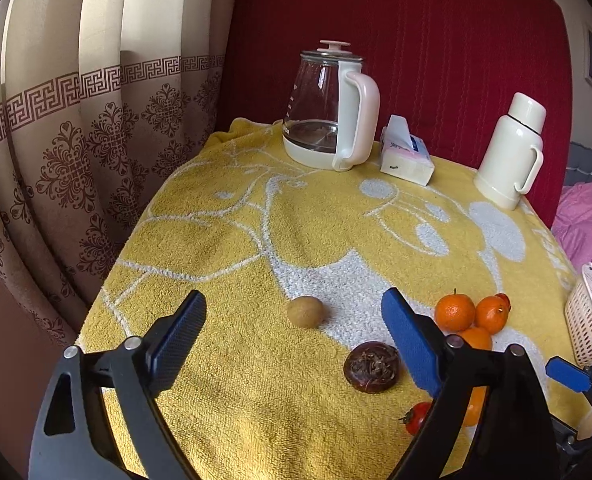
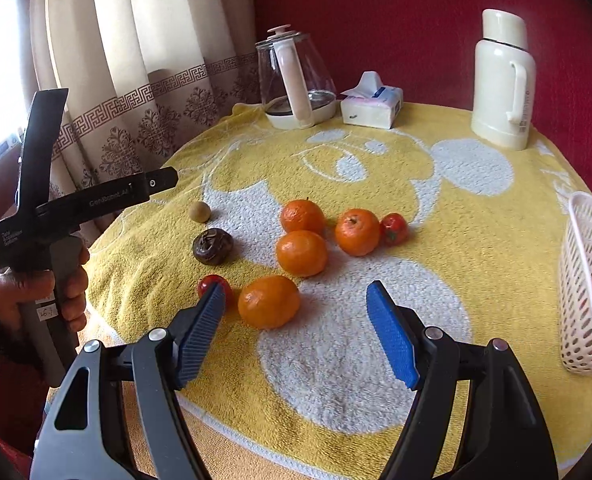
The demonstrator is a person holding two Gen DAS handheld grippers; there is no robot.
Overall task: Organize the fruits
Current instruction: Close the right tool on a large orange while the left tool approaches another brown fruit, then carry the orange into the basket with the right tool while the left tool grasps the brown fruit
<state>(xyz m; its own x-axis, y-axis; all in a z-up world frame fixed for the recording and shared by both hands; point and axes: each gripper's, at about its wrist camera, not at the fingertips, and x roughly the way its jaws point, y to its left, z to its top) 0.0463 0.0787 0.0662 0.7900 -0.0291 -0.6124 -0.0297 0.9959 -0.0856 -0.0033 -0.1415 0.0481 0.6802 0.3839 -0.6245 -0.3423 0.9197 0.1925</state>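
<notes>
Several oranges (image 2: 302, 253) lie on the yellow towel (image 2: 476, 220) with two small red tomatoes (image 2: 395, 229), a dark brown fruit (image 2: 213, 247) and a small tan fruit (image 2: 200, 212). My right gripper (image 2: 295, 292) is open above the towel. The nearest orange (image 2: 269, 301) lies just ahead of its left pad, untouched. My left gripper (image 1: 294, 298) is open too. The tan fruit (image 1: 305, 311) sits just beyond its fingertips, and the dark fruit (image 1: 372, 366) lies by its right finger (image 1: 408, 340). A white basket (image 2: 584, 280) with orange fruit inside stands at the right edge.
At the back of the table stand a glass kettle (image 1: 328, 120), a tissue pack (image 1: 406, 156) and a cream thermos (image 1: 510, 148). A patterned curtain (image 1: 76, 160) hangs left, a red backing behind. A hand (image 2: 36, 292) holds the left gripper's handle.
</notes>
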